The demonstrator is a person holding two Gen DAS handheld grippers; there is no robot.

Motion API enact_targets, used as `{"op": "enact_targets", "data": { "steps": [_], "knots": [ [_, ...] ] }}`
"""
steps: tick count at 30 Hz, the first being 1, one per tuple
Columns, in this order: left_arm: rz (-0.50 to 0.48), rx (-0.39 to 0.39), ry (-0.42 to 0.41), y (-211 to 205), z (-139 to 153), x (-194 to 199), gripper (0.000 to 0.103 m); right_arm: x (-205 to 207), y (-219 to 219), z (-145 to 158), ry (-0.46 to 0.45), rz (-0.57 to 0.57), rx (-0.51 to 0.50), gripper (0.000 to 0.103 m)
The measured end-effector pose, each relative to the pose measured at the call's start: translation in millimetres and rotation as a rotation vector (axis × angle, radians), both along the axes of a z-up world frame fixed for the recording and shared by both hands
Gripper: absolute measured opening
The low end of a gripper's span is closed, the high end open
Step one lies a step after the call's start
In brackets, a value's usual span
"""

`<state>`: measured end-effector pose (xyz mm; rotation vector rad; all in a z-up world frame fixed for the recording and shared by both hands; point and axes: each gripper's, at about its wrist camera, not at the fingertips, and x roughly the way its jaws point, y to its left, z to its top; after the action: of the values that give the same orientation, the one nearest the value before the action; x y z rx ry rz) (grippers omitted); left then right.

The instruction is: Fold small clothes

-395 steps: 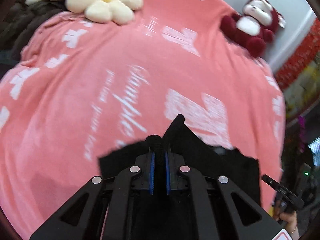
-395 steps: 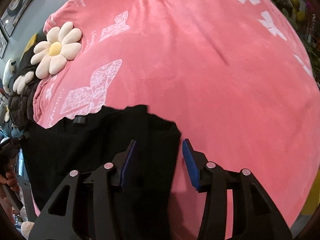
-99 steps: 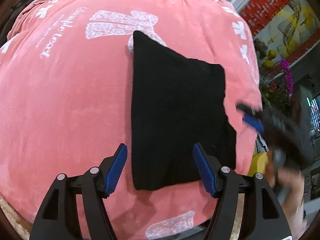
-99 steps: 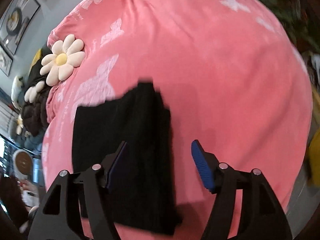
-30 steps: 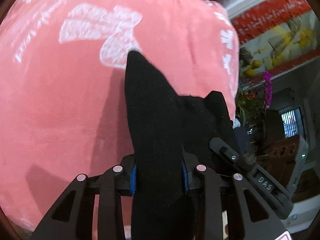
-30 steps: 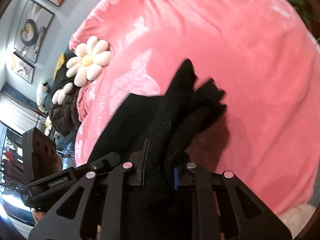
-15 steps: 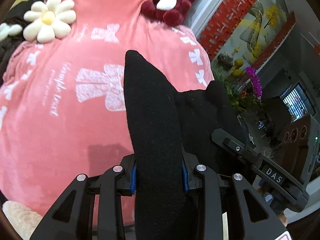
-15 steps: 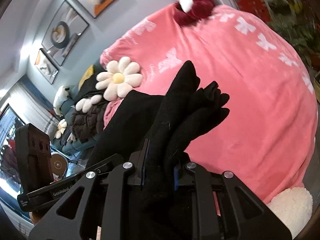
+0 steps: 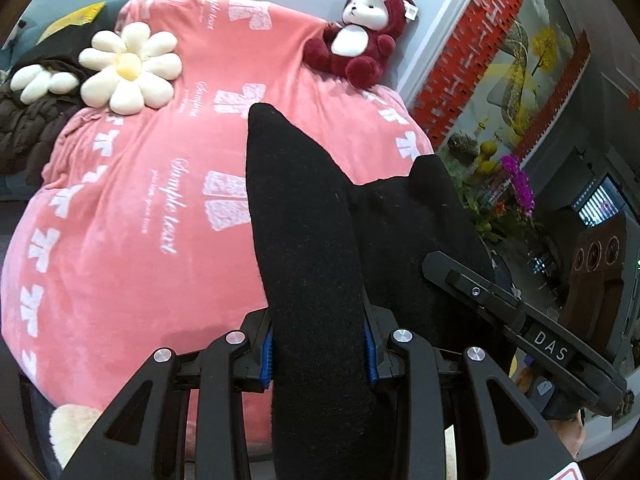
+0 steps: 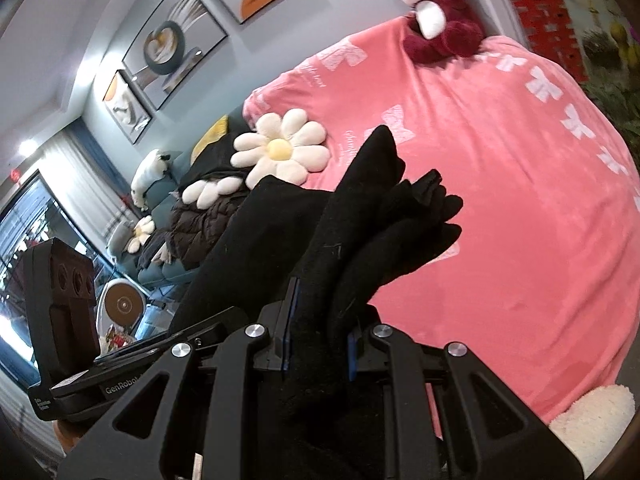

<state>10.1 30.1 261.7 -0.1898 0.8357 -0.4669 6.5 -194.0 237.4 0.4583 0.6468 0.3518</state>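
Note:
A folded black garment (image 9: 304, 240) is held up in the air above the pink blanket (image 9: 132, 216). My left gripper (image 9: 318, 348) is shut on one end of it, the thick fold sticking up between the blue pads. My right gripper (image 10: 316, 342) is shut on the other end of the garment (image 10: 360, 224), where several layers bunch out past the fingers. The right gripper's body shows in the left wrist view (image 9: 520, 320), close beside the left one. The cloth hides both sets of fingertips.
A pink blanket with white bow prints covers the bed (image 10: 520, 184). A daisy cushion (image 9: 128, 68) and a dark red plush toy (image 9: 360, 52) lie at its far side. Dark clothes (image 10: 200, 216) are piled on a sofa at the left. Flowers (image 9: 516, 184) stand to the right.
Both grippers have lifted the folded garment further off the blanket and tilted up. More of the room, wall and far side of the bed now shows. Both grips are unchanged.

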Motion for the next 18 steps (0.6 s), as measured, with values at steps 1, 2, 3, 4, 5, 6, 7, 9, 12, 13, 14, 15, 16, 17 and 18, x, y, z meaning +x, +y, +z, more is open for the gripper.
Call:
{"op": "enact_targets", "data": {
  "steps": [1, 2, 3, 4, 5, 6, 7, 9, 12, 13, 14, 15, 16, 17, 18],
  "knots": [
    [0.005, 0.000, -0.004, 4.5, 1.5, -0.1, 0.029, 1.6, 5.9, 1.9, -0.004, 0.011, -0.003, 0.018],
    [0.011, 0.001, -0.007, 10.0, 3.0, -0.3, 0.029, 2.5, 9.8, 2.9, -0.008, 0.019, -0.004, 0.018],
    [0.018, -0.001, -0.012, 17.0, 5.3, -0.4, 0.029, 4.9, 16.9, 5.6, -0.014, 0.032, -0.007, 0.018],
    [0.023, -0.001, -0.016, 22.9, 7.2, -1.8, 0.029, 6.4, 22.0, 7.3, -0.017, 0.041, -0.009, 0.018],
    [0.028, -0.001, -0.021, 27.9, 9.0, -1.7, 0.029, 8.0, 27.7, 9.0, -0.022, 0.051, -0.010, 0.018],
    [0.033, -0.001, -0.026, 33.1, 11.3, -1.6, 0.029, 9.4, 32.3, 10.8, -0.025, 0.058, -0.010, 0.018],
    [0.039, -0.001, -0.033, 39.7, 13.8, -1.0, 0.029, 11.5, 38.4, 13.0, -0.030, 0.068, -0.011, 0.018],
    [0.049, 0.000, -0.043, 51.0, 18.0, -0.7, 0.029, 15.7, 49.9, 16.2, -0.037, 0.088, -0.015, 0.018],
    [0.055, 0.013, -0.065, 67.6, 23.8, 1.7, 0.029, 21.8, 67.4, 21.1, -0.053, 0.113, -0.028, 0.018],
    [0.057, 0.018, -0.074, 73.9, 25.8, 3.3, 0.029, 24.6, 73.5, 22.3, -0.059, 0.122, -0.033, 0.018],
    [0.060, 0.021, -0.078, 77.9, 26.8, 4.8, 0.029, 27.8, 79.2, 23.4, -0.064, 0.132, -0.035, 0.018],
    [0.065, 0.021, -0.084, 82.8, 27.8, 6.7, 0.029, 30.4, 83.2, 23.4, -0.068, 0.136, -0.036, 0.018],
    [0.070, 0.020, -0.090, 88.5, 28.5, 9.2, 0.029, 33.9, 88.5, 23.8, -0.073, 0.140, -0.039, 0.018],
    [0.077, 0.018, -0.093, 93.4, 28.1, 11.0, 0.029, 36.3, 92.4, 23.6, -0.077, 0.142, -0.046, 0.018],
    [0.082, 0.015, -0.095, 97.7, 27.9, 13.4, 0.029, 39.3, 96.2, 22.6, -0.081, 0.141, -0.054, 0.018]
  ]
}}
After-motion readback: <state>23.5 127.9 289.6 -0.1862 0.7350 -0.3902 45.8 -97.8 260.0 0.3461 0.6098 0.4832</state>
